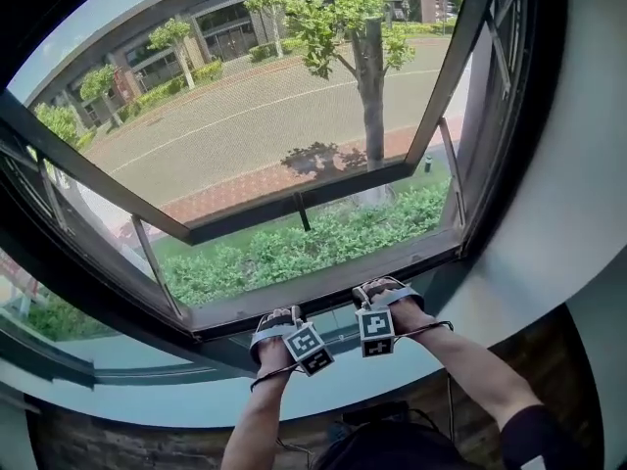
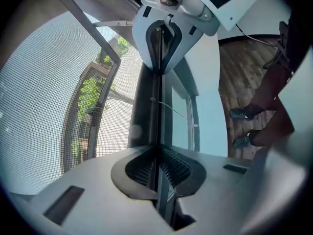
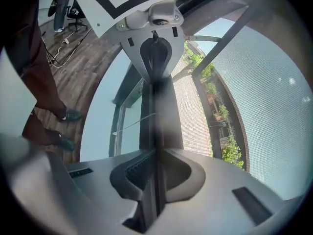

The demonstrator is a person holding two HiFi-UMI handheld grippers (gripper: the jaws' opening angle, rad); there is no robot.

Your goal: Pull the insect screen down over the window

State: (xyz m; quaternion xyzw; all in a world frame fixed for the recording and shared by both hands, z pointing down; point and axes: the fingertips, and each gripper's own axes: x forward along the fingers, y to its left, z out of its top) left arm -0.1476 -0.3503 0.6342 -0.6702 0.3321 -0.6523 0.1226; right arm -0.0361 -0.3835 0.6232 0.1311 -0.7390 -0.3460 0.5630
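On the left side of the head view, the dark window frame (image 1: 59, 262) is curving down toward the pale wall (image 1: 176, 399) under the window. The insect screen (image 2: 39, 106) is hanging over the opening, and its bottom bar (image 1: 323, 284) is sitting low, close to the sill. Through the mesh, green bushes (image 1: 294, 248), a road (image 1: 245, 125) and a tree (image 1: 370, 67) are showing outside.

The left gripper (image 1: 277, 321) is reaching down to the bottom bar, a bit left of the middle. In the left gripper view its jaws (image 2: 159, 168) are squeezing shut on the thin dark bar (image 2: 146, 106), which is running straight up between them. The mesh is lying to the left of the bar there, and a wooden floor (image 2: 244, 72) is showing on the right.

Just beside it, the right gripper (image 1: 382, 294) is holding the same bar. In the right gripper view its jaws (image 3: 155, 173) are pinching tight on the bar (image 3: 161, 116) too, with the mesh (image 3: 274, 82) on the right. The two grippers are sitting near each other but not touching.
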